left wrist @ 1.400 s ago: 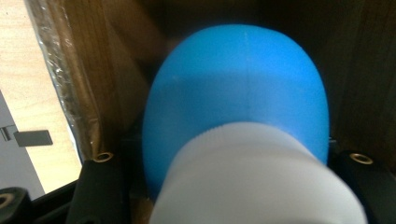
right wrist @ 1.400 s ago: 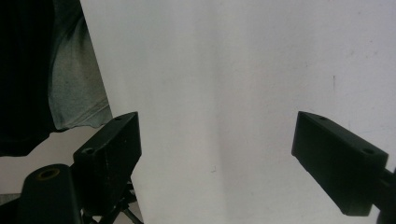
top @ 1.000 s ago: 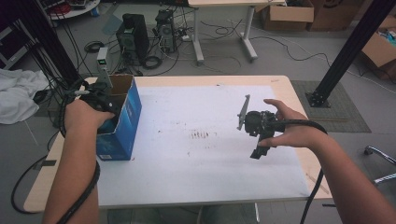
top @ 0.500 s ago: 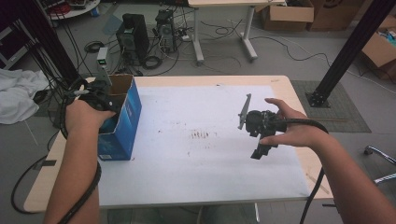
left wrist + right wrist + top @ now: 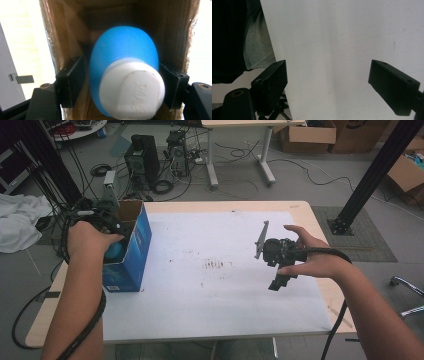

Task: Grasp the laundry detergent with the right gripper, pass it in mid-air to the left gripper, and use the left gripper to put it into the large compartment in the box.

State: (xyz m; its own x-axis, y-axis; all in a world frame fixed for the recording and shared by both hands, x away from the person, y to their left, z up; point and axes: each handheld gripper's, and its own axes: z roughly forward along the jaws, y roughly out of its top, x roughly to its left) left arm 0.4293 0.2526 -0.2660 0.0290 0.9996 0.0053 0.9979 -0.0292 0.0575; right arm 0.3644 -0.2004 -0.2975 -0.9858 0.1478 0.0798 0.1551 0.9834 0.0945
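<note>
Cardboard walls of the blue box at the worktop's left edge enclose a smooth blue bottle with a white ribbed cap. My left hand-held gripper has just been opening; its black jaws flank the bottle, the left one clear of it. My right hand-held gripper gapes empty over white paper.

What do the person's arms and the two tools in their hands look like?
Both forearms are bare, with no sleeves or gloves. Each tool is black: the left tool and the right tool end in two blocky, flat-faced jaws with small round screw holes. A thick black cable trails from each. The right tool carries a grey three-cornered plate on top.
</note>
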